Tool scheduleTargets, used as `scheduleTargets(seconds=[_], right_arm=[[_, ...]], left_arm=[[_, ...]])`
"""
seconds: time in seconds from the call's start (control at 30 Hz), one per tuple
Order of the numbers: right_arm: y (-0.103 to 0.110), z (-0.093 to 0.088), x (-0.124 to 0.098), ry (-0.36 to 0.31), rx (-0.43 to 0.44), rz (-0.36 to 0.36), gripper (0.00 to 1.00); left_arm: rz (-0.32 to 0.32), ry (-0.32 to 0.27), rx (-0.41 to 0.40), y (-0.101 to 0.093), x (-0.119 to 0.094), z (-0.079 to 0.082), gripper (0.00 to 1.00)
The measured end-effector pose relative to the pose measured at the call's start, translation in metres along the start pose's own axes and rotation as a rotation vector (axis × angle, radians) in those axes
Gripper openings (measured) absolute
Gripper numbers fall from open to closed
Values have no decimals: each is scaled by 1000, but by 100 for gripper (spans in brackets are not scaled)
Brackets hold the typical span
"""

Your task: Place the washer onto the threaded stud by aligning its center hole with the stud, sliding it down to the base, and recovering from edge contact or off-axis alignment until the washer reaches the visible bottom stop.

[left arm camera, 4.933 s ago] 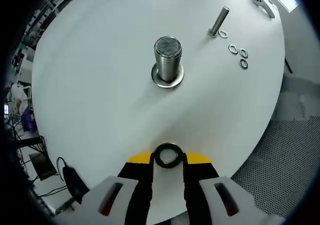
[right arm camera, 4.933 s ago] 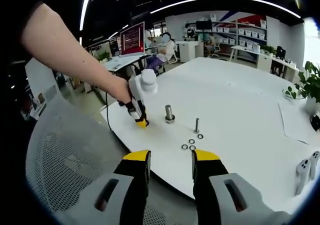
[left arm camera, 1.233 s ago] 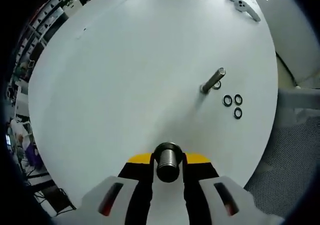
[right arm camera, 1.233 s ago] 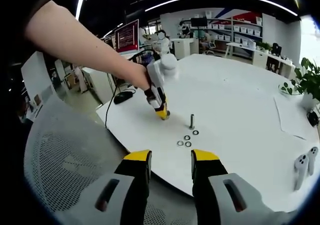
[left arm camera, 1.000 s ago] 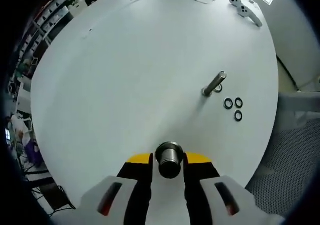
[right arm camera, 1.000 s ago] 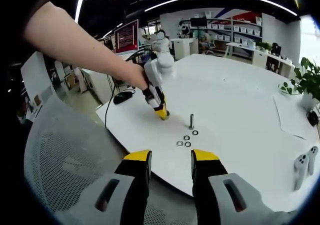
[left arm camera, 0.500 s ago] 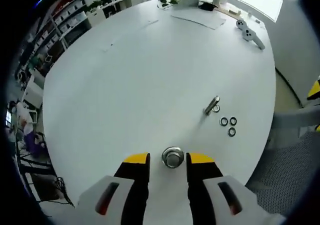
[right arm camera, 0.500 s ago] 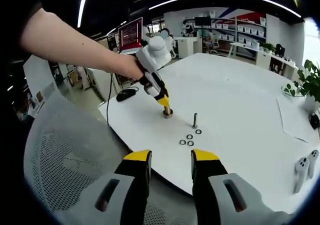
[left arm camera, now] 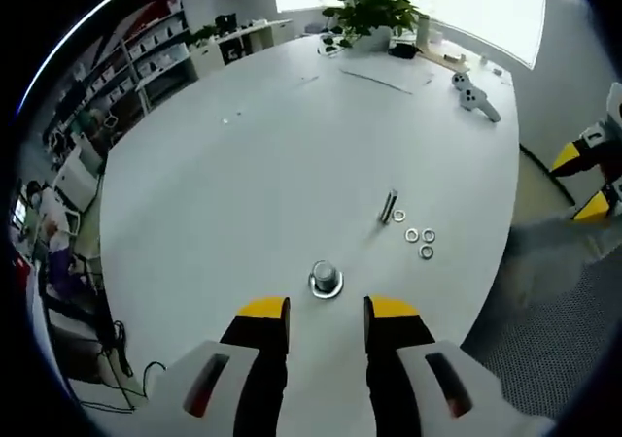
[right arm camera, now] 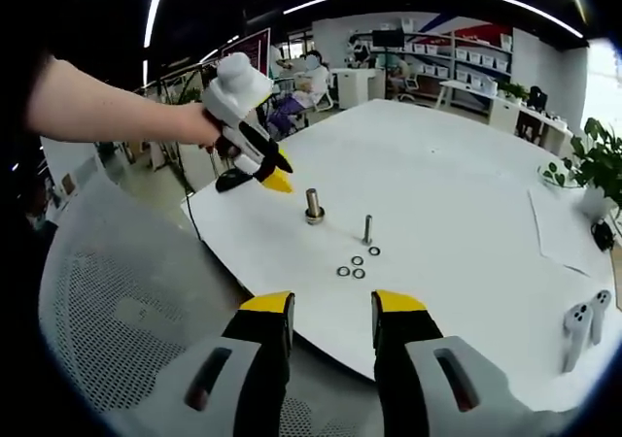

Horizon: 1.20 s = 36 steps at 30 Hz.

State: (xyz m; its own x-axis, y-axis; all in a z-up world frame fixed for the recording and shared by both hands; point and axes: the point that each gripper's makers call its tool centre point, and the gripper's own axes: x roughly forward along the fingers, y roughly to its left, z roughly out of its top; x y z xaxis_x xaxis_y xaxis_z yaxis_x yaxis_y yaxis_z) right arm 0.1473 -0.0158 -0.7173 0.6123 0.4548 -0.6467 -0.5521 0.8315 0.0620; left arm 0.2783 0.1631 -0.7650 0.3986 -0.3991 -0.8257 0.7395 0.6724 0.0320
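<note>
The thick threaded stud (left arm camera: 326, 276) stands upright on the white table (left arm camera: 243, 165), with a ring around its foot; it is too small to tell washer from flange. My left gripper (left arm camera: 327, 313) hangs above and short of it, open, nothing between its jaws. In the right gripper view the left gripper (right arm camera: 264, 173), held by a hand, hovers up and to the left of the thick stud (right arm camera: 313, 205). My right gripper (right arm camera: 330, 313) is open and empty, off the table's near edge.
A thin stud (left arm camera: 389, 206) stands to the right of the thick one, with several loose washers (left arm camera: 420, 238) beside it. A mesh chair (right arm camera: 126, 330) sits under my right gripper. Two white controllers (left arm camera: 470, 95), papers and a potted plant (left arm camera: 374, 10) lie at the far side.
The left gripper, shut on a washer over the thick stud a second ago, has opened and drawn up and back from the stud. The right gripper has held still.
</note>
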Motion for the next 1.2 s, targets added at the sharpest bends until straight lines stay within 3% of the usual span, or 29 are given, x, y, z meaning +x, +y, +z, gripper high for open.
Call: scheduleTargets(seconds=[0.13,0.27,0.6,0.73,0.93,1.0,1.1,1.2], right_arm=[[-3,-6,1,31,-2,-19,35],[-5,-10,2,56,-14,-34,35],[-11,-20,1,101,8,-72,35],[-14,-21,0,105,17,-87,35],[-18,-23,0,119,21,-107,35],[-19,-23,0,118,26,-111,35],[-21,-24,-1,122,30,-123,35],[-24,-24,-3,119,38,-143,35]], left_arm=[[-4,-41,-10,-5,-18,-11,29],[-18,-117,-81,-9,-39,-11,30],[-30,-202,-172,-21,-78,-33,32],[-49,-263,-247,-28,-91,-34,36],[-64,-264,-236,-43,-105,-45,37],[-64,-238,-236,-46,-110,-53,38],[-48,-283,-263,-44,-122,-53,38],[-52,-273,-258,-46,-122,-60,38]])
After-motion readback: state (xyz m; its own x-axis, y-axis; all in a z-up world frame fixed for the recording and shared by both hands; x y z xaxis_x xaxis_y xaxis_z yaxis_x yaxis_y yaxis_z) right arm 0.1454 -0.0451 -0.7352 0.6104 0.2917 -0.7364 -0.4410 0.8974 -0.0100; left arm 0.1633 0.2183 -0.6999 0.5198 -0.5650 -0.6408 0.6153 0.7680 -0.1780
